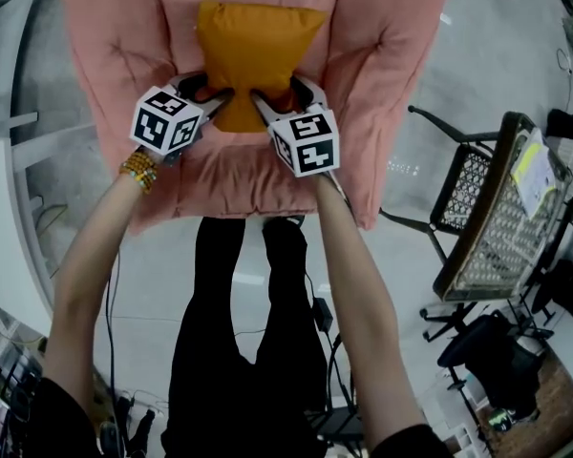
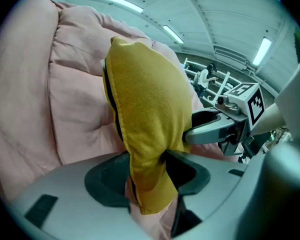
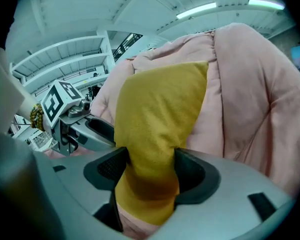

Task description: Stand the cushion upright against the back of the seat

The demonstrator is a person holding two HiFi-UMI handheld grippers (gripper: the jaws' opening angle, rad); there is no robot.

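The left gripper [image 1: 210, 94] and right gripper [image 1: 271, 100] each pinch a lower corner of the soft, probably light cushion [image 1: 258, 51] in their jaws, a sound hold.

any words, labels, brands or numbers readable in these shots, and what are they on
None can be read in any view.
Marker cube on the left gripper: black-and-white square patterns only, no letters.
Marker cube on the right gripper: the same.
Yellowish sheet on the mesh rack: any print is too small to read.
Cushion and pink seat: no label showing.
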